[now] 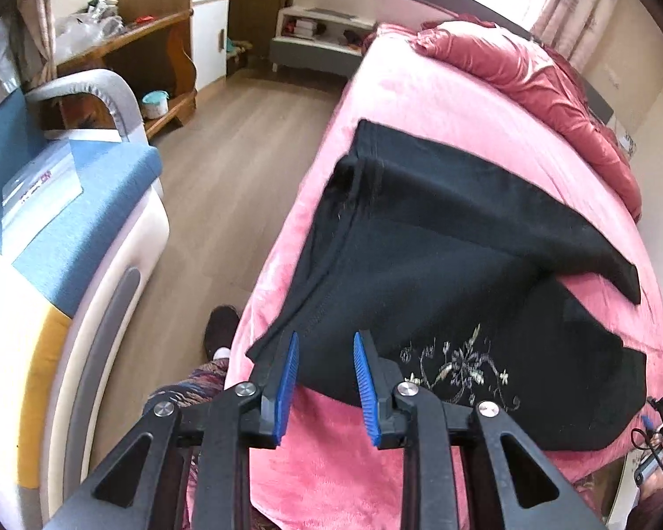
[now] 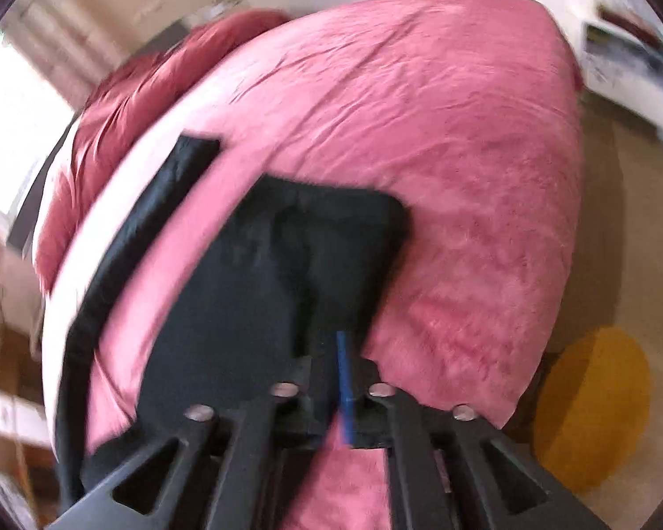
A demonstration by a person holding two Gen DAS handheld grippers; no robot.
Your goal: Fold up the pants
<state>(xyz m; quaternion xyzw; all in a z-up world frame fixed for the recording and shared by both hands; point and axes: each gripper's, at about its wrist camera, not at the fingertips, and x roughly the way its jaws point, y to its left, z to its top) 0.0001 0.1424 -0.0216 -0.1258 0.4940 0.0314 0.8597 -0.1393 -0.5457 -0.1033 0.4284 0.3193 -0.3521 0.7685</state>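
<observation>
On the pink bed (image 1: 420,101) lie black pants (image 1: 442,265), one leg crossing the other, embroidery near the bed's front edge. Left gripper (image 1: 325,380) hovers spread, empty. Right gripper (image 2: 344,380) blurred, looks pinched together on pants fabric. Likely mid-fold; next: carry that edge across, flatten.

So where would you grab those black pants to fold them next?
Probably the near hem of the pants, by the embroidery. That edge lies flat on the pink blanket close to the open left gripper, so come from the near bedside, one finger sliding under, and lift it toward the far end.
</observation>
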